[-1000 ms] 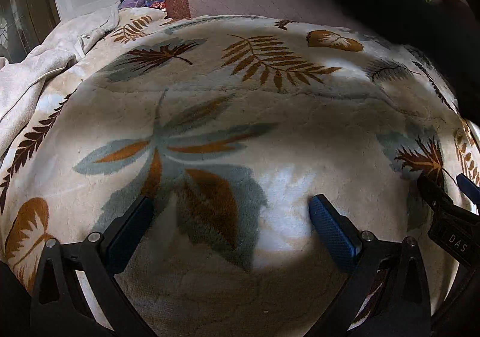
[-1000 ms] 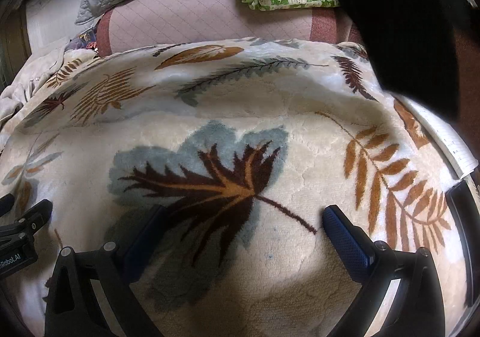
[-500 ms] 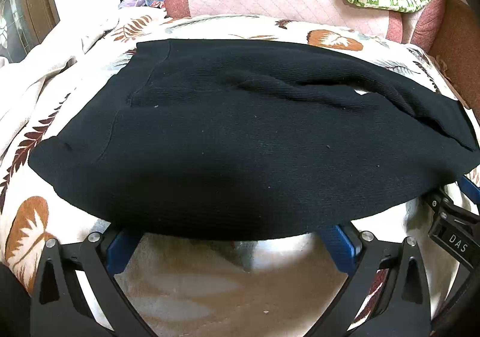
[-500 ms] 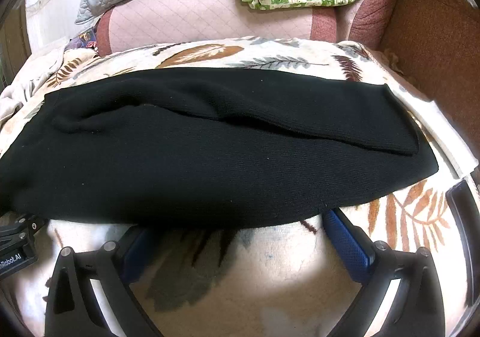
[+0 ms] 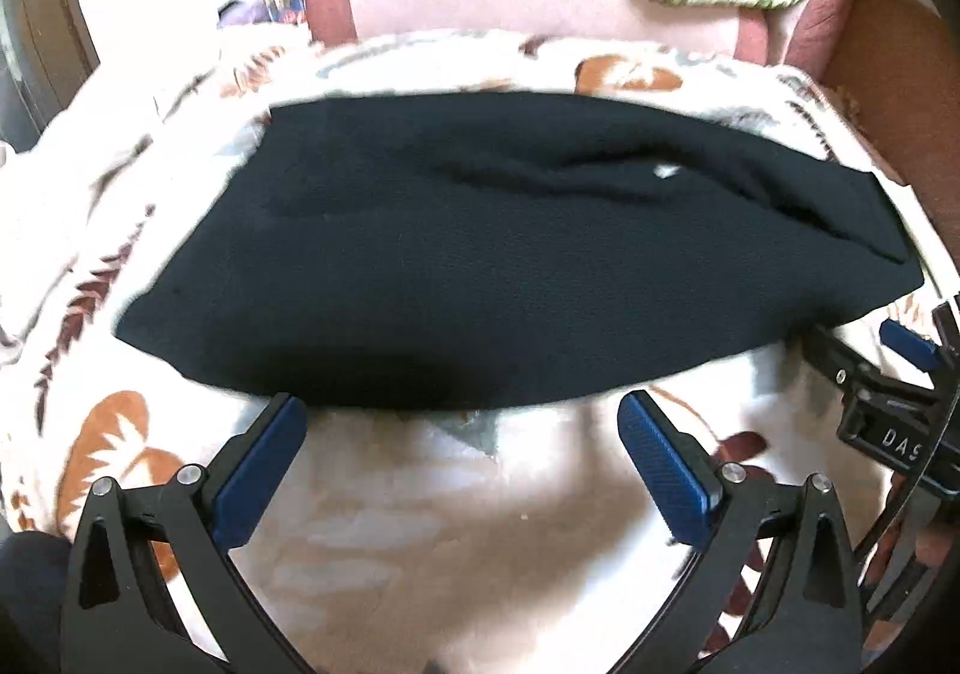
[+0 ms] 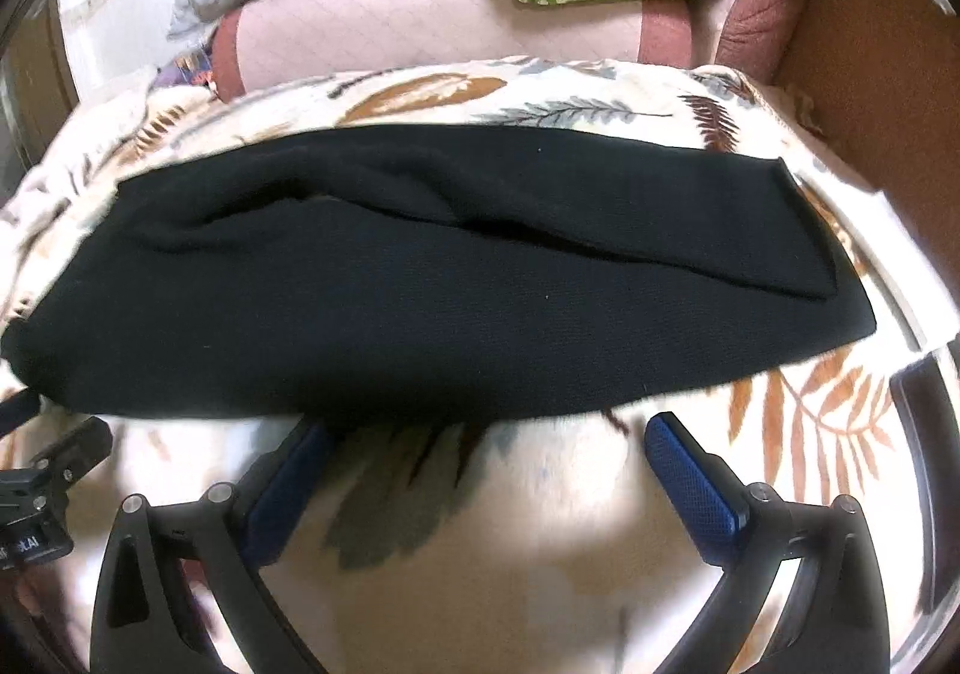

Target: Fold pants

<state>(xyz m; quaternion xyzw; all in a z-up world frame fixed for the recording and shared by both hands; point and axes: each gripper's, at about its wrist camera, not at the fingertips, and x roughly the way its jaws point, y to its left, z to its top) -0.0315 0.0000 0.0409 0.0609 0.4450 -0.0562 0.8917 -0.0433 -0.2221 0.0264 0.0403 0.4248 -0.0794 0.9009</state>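
A second ago the leaf-print blanket [image 5: 420, 524] lay bare in both wrist views; half a second ago the black pants [image 5: 510, 266] were already spread across it, and now they lie a little farther from both cameras, with a strip of blanket showing between their near edge and the fingertips. That suggests the garment has just been laid out and the folding itself has not begun.

The left gripper [image 5: 462, 437] stands with fingers spread wide and nothing between them, its blue pads just short of the near hem. The right gripper [image 6: 486, 455] is likewise splayed and empty, its left fingertip close to or just under the cloth edge; the blur makes that hard to settle.

The pants lie flat in the middle of the blanket, long axis running from 9 to 3 o'clock in both views. One leg seems doubled over the other, its edge slanting toward 4 o'clock. The square-cut cuffs [image 6: 810, 230] point to 3 o'clock, so the waist probably sits at 9 o'clock
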